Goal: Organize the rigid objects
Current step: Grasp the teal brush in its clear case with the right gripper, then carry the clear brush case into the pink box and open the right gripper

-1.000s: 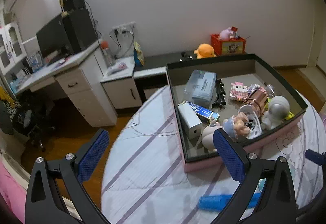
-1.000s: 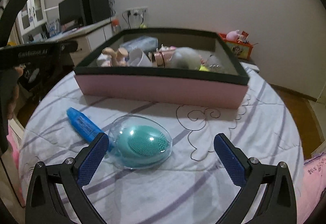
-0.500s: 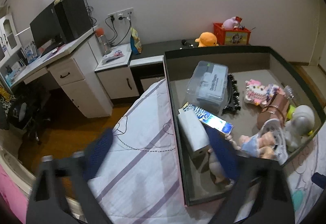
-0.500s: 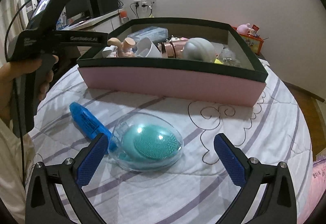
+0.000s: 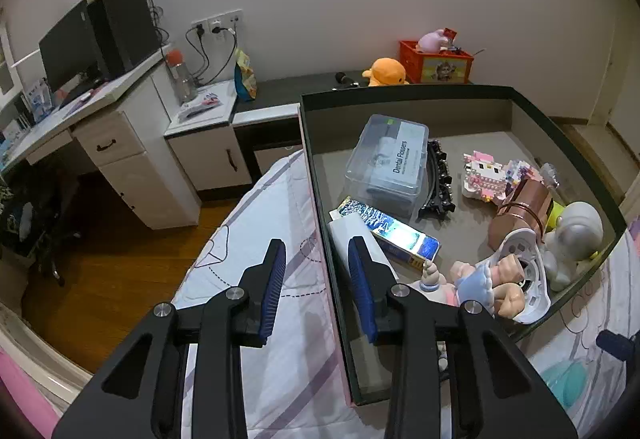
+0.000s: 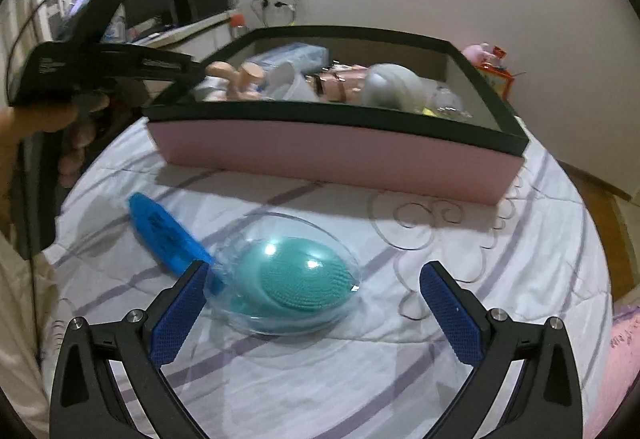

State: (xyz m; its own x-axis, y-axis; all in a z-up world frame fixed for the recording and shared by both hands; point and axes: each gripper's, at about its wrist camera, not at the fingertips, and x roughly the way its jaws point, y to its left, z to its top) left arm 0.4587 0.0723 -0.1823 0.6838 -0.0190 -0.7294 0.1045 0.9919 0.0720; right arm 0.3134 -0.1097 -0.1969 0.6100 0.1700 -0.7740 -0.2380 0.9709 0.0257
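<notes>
On the left wall of the pink box (image 5: 326, 239), the left gripper (image 5: 316, 279) straddles the dark rim, one pad outside over the striped bedcover (image 5: 256, 223) and one inside the box. Its jaws have just been closing around that wall, but a gap shows on both sides of the rim, so I cannot say that the pads press on it yet; my guess is that this hand means to steady or shift the box.

Most of the sorting looks done. Inside the box lie a clear floss case (image 5: 386, 163), a white block (image 5: 356, 235) against the left wall, a shiny blue packet (image 5: 394, 235), a black hair clip (image 5: 438, 179), a pink brick figure (image 5: 488, 175), a copper cylinder (image 5: 520, 207), a grey astronaut figure (image 5: 576, 235) and a doll (image 5: 488, 279) near the front right corner.

Two things remain outside, on the bedcover in front of the box's front wall: a teal brush in a clear shell (image 6: 292, 275) and, touching its left end, a blue case (image 6: 168, 235). The right gripper (image 6: 316, 303) hangs over them with its jaws wide apart and nothing held; the left pad is just beside the shell where it meets the blue case, the right pad well clear. By my reading, the shell is next to go, then the blue case, and the job is nearly finished.
</notes>
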